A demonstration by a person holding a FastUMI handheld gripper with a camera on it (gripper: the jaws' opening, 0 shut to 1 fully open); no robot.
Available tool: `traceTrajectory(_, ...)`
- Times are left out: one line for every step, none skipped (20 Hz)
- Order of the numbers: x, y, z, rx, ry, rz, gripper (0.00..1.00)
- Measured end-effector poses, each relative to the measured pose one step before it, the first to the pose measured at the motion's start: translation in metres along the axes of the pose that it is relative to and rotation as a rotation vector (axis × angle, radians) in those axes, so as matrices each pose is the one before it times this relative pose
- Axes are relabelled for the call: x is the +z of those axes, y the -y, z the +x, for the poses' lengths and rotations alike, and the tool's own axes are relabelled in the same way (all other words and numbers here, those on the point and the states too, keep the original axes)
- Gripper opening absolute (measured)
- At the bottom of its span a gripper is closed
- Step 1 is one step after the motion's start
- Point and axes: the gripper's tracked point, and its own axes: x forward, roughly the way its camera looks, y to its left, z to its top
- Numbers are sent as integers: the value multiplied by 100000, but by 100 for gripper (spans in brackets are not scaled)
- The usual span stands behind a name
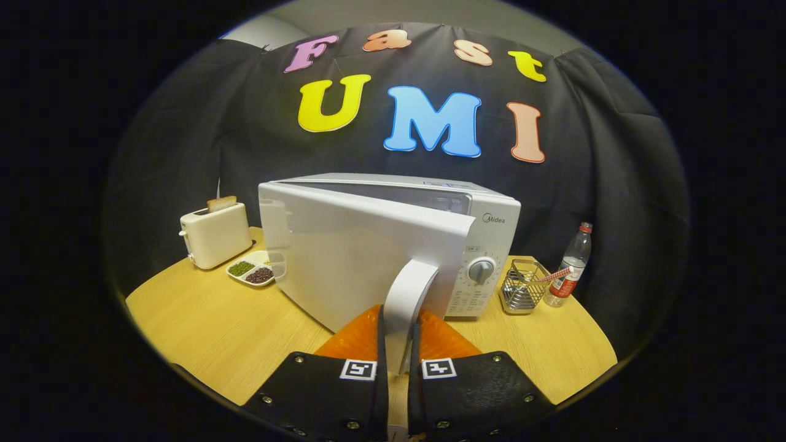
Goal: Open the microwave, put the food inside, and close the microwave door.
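You hold the gripper [398, 344] clamped on the door handle [410, 301], microwave [491, 221] ajar.
Pull off-line and the fingers may slip off.

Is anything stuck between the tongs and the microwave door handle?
No. The tongs are shut on the door handle itself, one finger pressing each side, with nothing between. The microwave door is swung partly open, away from the microwave.
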Motion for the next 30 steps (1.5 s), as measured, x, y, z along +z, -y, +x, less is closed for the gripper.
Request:
traceTrajectory(-131,-691,-623,503,-136,-91,13)
traceTrajectory(-146,-715,-508,827,-219,-379,14)
traceTrajectory(-214,-757,-723,907,-122,-273,16)
traceTrajectory(-102,-813,-574,1079,-162,-339,16)
traceTrajectory(-208,-859,-693,1136,-105,-803,16)
traceTrajectory(-89,-863,-644,1036,-115,-1341,18)
traceTrajectory(-160,-1007,-611,1222,-78,-1467,18)
traceTrajectory(92,-910,-723,1584,480,-1212,21)
traceTrajectory(-40,-935,-780,1831,801,-917,21)
traceTrajectory(141,-887,-828,2068,1174,-703,21)
traceTrajectory(373,-811,-819,1355,2375,-791,22)
traceTrajectory(426,-754,-902,1911,2218,-598,26)
traceTrajectory(77,-925,-451,2345,1368,-307,36)
traceTrajectory(211,-564,-865,897,845,-985,53)
traceTrajectory(9,-324,-654,-162,607,-1424,62)
traceTrajectory(89,-145,-647,-318,523,-1085,77)
traceTrajectory(132,-38,-630,16,483,-351,80)
traceTrajectory(123,154,-632,-633,417,225,80)
traceTrajectory(91,155,-692,-673,538,795,80)
traceTrajectory(182,336,-678,-1069,505,1298,80)
traceTrajectory(7,386,-550,-1224,426,1708,80)
traceTrajectory(147,648,-487,-1737,357,1752,80)
traceTrajectory(40,711,-475,-1863,180,1796,80)
traceTrajectory(39,821,-388,-1922,208,1626,80)
traceTrajectory(-26,967,-387,-2168,-11,1266,80)
traceTrajectory(-38,1019,-282,-2268,-110,1094,80)
traceTrajectory(-216,1049,-245,-2222,-303,1263,80)
traceTrajectory(-109,680,-65,-1120,-341,1687,80)
traceTrajectory(-137,345,138,-428,-575,1400,80)
traceTrajectory(-10,365,319,-267,-874,1120,80)
